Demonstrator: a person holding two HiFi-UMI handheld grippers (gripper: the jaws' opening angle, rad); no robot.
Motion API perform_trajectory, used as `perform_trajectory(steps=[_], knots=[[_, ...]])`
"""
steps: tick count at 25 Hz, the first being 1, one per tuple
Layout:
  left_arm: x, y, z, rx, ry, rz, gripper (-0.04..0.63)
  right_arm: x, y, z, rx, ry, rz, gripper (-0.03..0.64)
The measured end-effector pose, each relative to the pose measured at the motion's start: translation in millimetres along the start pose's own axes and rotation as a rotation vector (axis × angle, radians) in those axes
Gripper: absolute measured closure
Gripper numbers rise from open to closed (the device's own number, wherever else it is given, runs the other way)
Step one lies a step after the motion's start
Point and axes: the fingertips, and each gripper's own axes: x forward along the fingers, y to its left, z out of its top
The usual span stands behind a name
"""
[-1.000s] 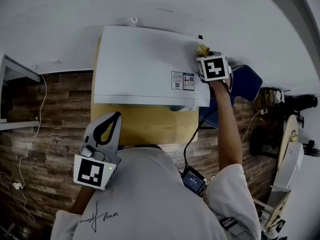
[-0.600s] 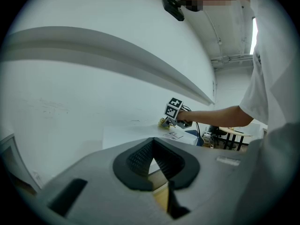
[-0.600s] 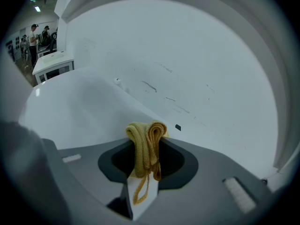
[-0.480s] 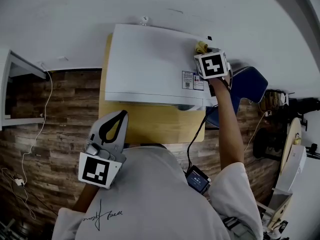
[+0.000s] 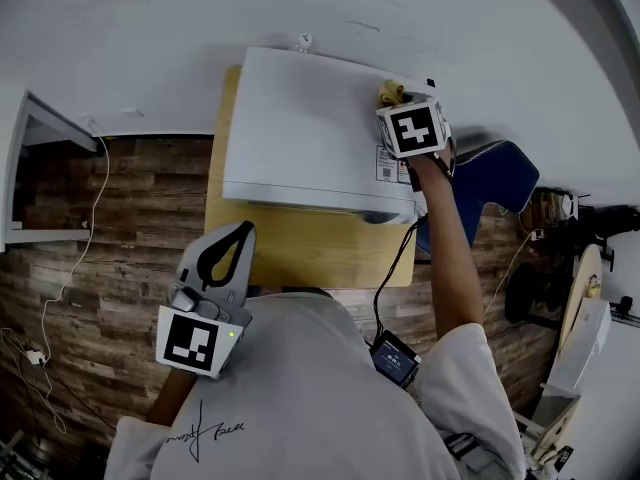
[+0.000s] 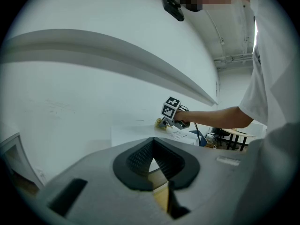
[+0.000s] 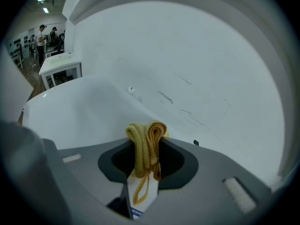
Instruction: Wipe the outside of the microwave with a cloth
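The wiping step looks to be in hand: the right gripper [image 5: 393, 98] is clamped on the one folded yellow cloth [image 7: 146, 142], pressing it against the top of the single white microwave [image 5: 310, 128] at its back right corner. The left gripper [image 5: 232, 236], jaws together with nothing between them, hangs in front of the microwave over the near edge of the wooden bench [image 5: 300, 256]. The next move probably calls for dragging the cloth across the top towards the microwave's left side, with steady downward pressure.
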Motion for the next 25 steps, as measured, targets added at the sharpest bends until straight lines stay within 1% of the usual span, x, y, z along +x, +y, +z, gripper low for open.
perform_trajectory(steps=[12, 17, 25], knots=[[-11, 16, 0, -0.011, -0.015, 0.024, 0.606, 2, 41, 32, -0.046, -0.03, 0.043, 0.497], [-19, 23, -1, -0.013, -0.013, 0.043, 0.606, 4, 63, 48, -0.102, -0.041, 0.063, 0.497], [-29, 33, -4, -0.022, -0.015, 0.07, 0.606, 6, 96, 74, -0.142, -0.07, 0.099, 0.497]])
